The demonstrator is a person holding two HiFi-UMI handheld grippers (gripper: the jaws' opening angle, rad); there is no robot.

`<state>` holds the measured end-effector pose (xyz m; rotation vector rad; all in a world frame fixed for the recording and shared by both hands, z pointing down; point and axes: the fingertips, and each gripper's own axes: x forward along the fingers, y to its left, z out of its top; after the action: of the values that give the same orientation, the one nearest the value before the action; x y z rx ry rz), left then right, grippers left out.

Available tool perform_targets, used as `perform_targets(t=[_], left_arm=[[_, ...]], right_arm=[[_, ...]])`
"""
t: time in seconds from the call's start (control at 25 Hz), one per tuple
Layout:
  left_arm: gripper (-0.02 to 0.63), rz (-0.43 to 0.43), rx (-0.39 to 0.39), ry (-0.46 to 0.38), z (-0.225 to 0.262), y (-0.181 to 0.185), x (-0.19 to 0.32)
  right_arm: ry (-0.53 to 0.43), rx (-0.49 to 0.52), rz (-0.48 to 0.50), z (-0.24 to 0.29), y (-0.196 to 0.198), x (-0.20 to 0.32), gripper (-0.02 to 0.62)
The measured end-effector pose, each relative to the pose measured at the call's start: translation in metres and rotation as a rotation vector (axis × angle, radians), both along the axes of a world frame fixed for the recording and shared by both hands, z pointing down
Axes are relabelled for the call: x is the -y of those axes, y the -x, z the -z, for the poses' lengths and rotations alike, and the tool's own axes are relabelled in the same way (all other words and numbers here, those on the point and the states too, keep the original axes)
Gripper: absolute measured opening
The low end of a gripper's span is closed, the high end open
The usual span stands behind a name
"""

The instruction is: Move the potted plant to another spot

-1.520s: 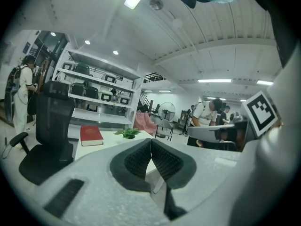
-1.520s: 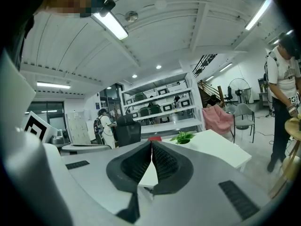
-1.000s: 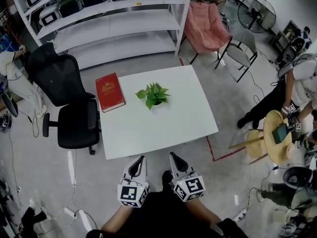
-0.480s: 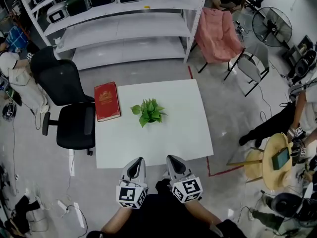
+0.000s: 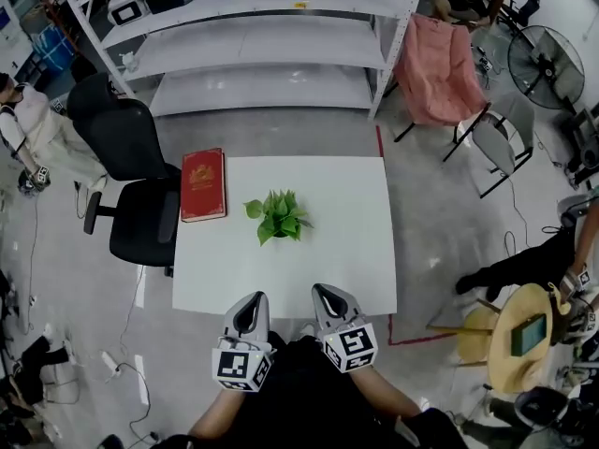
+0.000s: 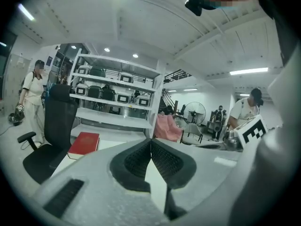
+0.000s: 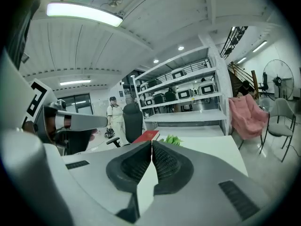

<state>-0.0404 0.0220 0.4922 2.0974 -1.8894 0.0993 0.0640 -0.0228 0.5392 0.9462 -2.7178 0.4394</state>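
A small green potted plant (image 5: 278, 216) stands near the middle of the white square table (image 5: 346, 269); its leaves (image 7: 172, 139) peek over the jaws in the right gripper view. My left gripper (image 5: 253, 304) and right gripper (image 5: 325, 297) hover side by side at the table's near edge, well short of the plant. Both are shut with nothing between the jaws, which touch at the tips in the left gripper view (image 6: 150, 142) and the right gripper view (image 7: 152, 143).
A red book (image 5: 203, 184) lies at the table's far left corner. A black office chair (image 5: 136, 187) stands left of the table. White shelving (image 5: 253, 36) runs behind, a pink chair (image 5: 438, 70) at back right, a round wooden stool (image 5: 519, 335) right. People stand at both sides.
The head view has shifted: table, plant and book now sit squarer and slightly lower left in frame. Both grippers stay shut at the near edge, a little lower in view.
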Motion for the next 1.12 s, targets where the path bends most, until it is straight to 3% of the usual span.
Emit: perform_targets(t=[0.4,0.8,1.12], left_arm=[[0.017,0.049,0.019,0.015,0.008,0.022,0.008],[0.017,0.037,0.005,0.013,0.006,0.063,0.037],[0.017,-0.002,-0.026,0.036,-0.004,0.091,0.061]], right_arm=[[-0.036,-0.193,0.215,-0.019,0.054,0.028,0.014],[-0.097,-0.544,0.423,-0.072,0.109,0.055,0.015],[-0.140,-0.800,0.491,-0.122,0.133,0.072,0.015]])
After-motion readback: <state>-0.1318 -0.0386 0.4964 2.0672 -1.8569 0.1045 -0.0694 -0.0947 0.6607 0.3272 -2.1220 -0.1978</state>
